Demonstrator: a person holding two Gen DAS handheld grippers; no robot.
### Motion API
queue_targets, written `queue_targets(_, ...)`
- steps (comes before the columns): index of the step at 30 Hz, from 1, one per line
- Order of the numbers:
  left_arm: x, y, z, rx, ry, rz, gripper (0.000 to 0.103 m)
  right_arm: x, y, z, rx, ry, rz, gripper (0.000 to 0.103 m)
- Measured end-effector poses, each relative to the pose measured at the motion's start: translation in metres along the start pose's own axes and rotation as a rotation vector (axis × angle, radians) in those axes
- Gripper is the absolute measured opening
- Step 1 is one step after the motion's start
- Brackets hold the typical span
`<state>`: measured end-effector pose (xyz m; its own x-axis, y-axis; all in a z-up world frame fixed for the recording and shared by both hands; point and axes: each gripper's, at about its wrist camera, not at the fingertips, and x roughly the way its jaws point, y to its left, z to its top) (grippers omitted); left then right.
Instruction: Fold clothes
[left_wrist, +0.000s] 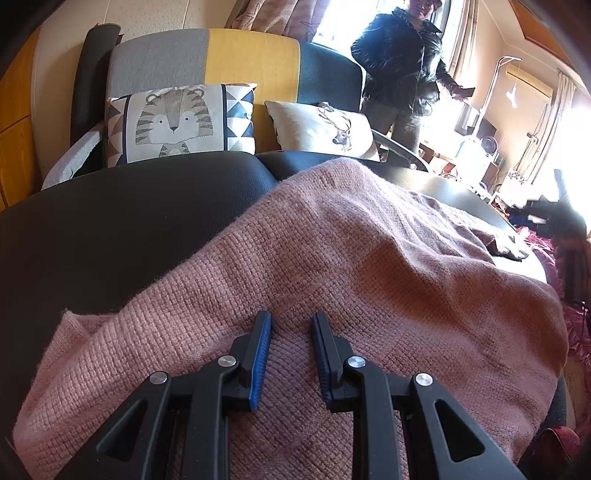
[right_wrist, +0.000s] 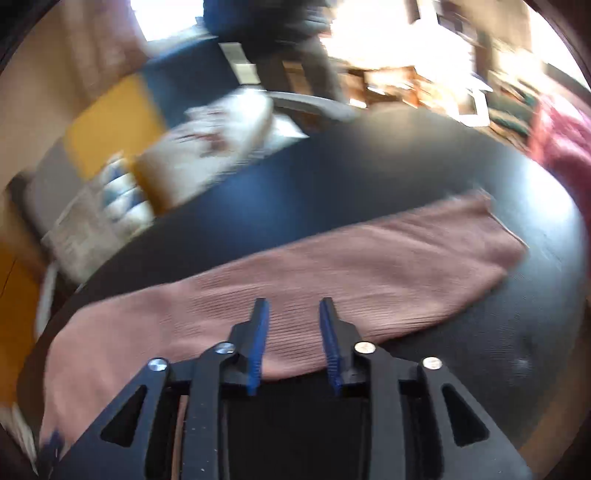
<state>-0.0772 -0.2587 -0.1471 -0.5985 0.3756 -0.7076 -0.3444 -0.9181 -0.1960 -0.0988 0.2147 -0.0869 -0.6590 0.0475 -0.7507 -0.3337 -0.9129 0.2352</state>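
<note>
Pink knit sweater (left_wrist: 332, 258) beneath left hand-held gripper (left_wrist: 291, 321)

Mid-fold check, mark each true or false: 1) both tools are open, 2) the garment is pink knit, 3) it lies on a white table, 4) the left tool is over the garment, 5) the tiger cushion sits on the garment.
1) True: the left tool and the right tool both stand open, nothing between the fingers.
2) True: the pink knit garment shows a coarse weave.
3) False: it lies on a black surface.
4) True: the left tool hangs over the garment; contact cannot be told.
5) False: the tiger cushion stands behind the black surface, against the sofa back, apart from the garment.
</note>
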Motion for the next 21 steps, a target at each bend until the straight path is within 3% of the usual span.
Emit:
queue_targets(1,0.000,-0.001,0.001,0.003,0.002,0.003,0.023,-0.004,0.028,-0.009,-0.082,0.010,0.029,0.060)
queue_targets(2,0.000,-0.001,0.001,0.005,0.004,0.006,0.023,-0.009,0.057,-0.019,-0.164,0.020,0.058,0.067)
queue_targets(7,-0.006,-0.003,0.010,-0.019,0.030,0.012,0.023,-0.031,0.199,-0.066,-0.575,0.069,0.205,0.067)
queue_targets(10,-0.021,0.007,0.015,-0.088,-0.003,-0.008,0.023,-0.041,0.273,-0.093,-0.793,0.107,0.278,0.067)
queue_targets(16,-0.061,0.063,0.025,-0.238,-0.092,0.066,0.023,-0.008,0.252,-0.137,-0.789,0.304,0.182,0.067)
queue_targets(21,-0.074,0.125,0.018,-0.378,-0.084,0.123,0.023,-0.008,0.209,-0.144,-0.642,0.304,0.243,0.071)
